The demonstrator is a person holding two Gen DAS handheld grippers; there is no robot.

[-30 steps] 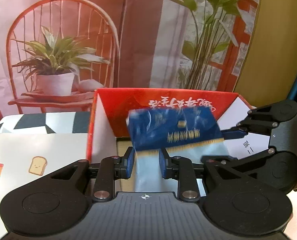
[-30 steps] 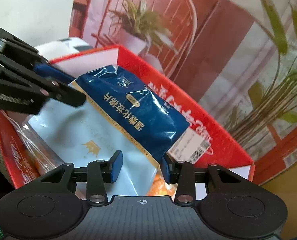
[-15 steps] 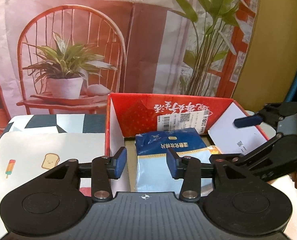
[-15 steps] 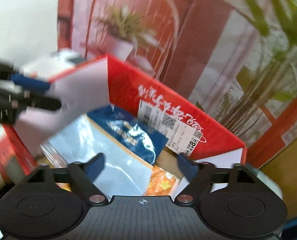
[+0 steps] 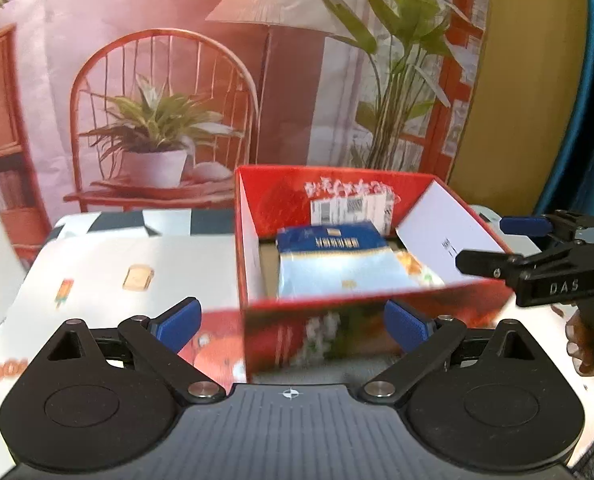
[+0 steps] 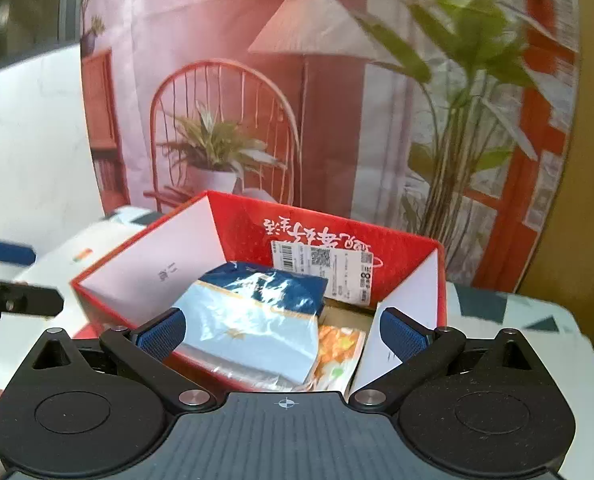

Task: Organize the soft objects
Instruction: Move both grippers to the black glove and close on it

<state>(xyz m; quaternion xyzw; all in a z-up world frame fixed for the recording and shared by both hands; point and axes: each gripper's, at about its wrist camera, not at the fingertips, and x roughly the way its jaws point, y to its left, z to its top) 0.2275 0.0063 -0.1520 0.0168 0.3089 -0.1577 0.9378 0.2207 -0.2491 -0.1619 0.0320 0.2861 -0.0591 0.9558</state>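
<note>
**Pack dropped in the box, both tongs let go**

Printed backdrop of a red wire chair, potted plant and lamp behind, patterned white tablecloth below; on it the open red cardboard box is seen, and the soft blue-and-pale-blue plastic pack now lies inside it, flat on top of an orange-printed packet that can only be glimpsed. A second ago the pack was pinched between the blades of both tongs; now it is released, and nothing is touched by either. The left gripper is pulled back before the box's near wall, its jaws opening wide with only that wall seen past them; the right gripper is drawn back too, jaws opening, rolled level, both tilted gently downward. The placement is judged done; the next soft item can be sought. A hand on the right tool's handle is visible at the edge.
</note>
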